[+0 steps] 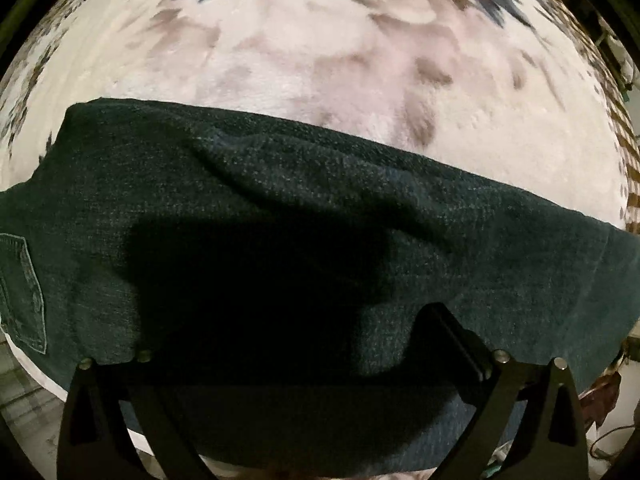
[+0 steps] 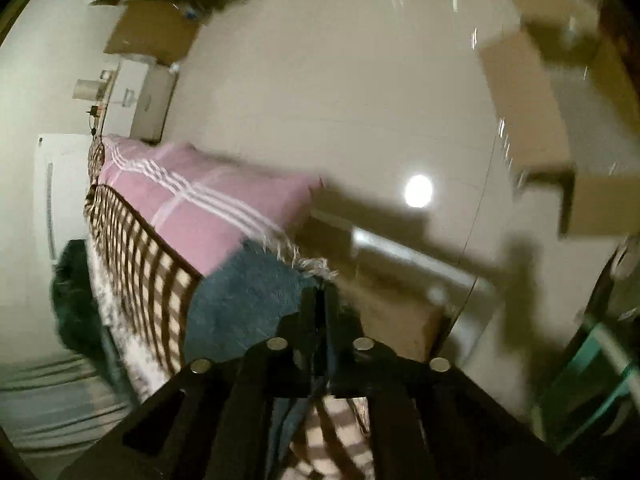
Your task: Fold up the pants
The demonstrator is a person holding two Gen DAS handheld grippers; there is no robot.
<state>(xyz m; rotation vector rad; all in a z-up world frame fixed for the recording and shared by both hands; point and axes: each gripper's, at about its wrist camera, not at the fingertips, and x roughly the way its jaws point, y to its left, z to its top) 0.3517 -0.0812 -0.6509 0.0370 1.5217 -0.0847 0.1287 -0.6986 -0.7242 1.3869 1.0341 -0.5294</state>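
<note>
Dark blue denim pants [image 1: 280, 208] lie across a white floral blanket [image 1: 320, 60] in the left wrist view, with a back pocket [image 1: 22, 292] at the far left. My left gripper [image 1: 296, 332] is open, its fingers spread wide over the near edge of the denim, nothing between them. In the right wrist view my right gripper [image 2: 322, 292] is shut on a lighter blue part of the pants [image 2: 244, 296], held up beside the bed. A dark heap of denim [image 2: 74, 300] shows at the left.
A brown checked blanket [image 2: 136, 272] and a pink striped cloth [image 2: 200, 200] cover the bed's side. Cardboard boxes [image 2: 528, 108] and a white cabinet [image 2: 144, 100] stand on the glossy floor [image 2: 340, 100]. A lamp reflection [image 2: 418, 191] shines there.
</note>
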